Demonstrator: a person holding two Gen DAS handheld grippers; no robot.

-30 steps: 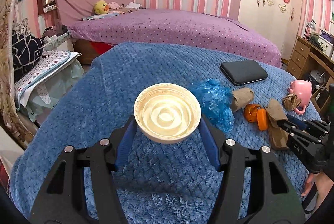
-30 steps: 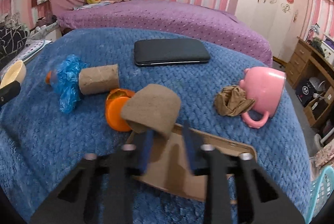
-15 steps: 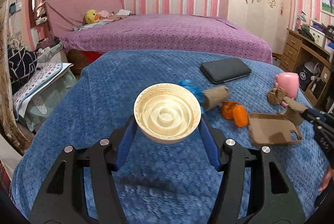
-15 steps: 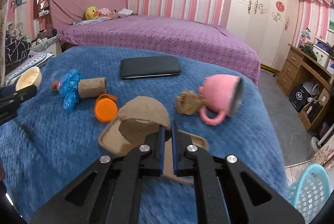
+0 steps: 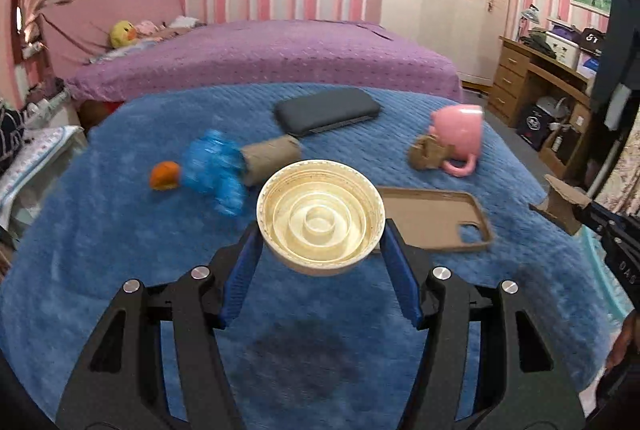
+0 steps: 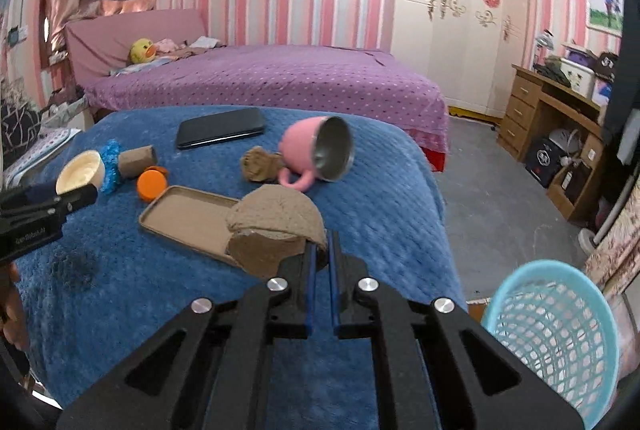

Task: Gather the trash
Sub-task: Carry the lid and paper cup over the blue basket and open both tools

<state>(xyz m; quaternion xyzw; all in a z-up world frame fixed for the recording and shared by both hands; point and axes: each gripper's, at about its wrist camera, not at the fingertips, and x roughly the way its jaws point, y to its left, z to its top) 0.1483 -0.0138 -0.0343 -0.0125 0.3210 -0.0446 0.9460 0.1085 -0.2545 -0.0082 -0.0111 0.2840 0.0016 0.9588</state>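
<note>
Left wrist view: left gripper [image 5: 320, 242] clamped on cream lid [image 5: 320, 220] above blue blanket [image 5: 100, 250]. Right gripper [image 6: 322, 246] pinching torn cardboard tube [image 6: 276, 230], near blanket's right edge.

tongs [image 5: 320, 270]: black frame | blue pads [image 5: 400, 270] | silver screws [image 5: 439, 272] | white lettering

Dim indoor light; motion blur; fisheye edges dark, warped.

Pink-striped walls [image 6: 280, 13], purple bed [image 6: 280, 81], wooden desk [image 6: 560, 117]
</note>
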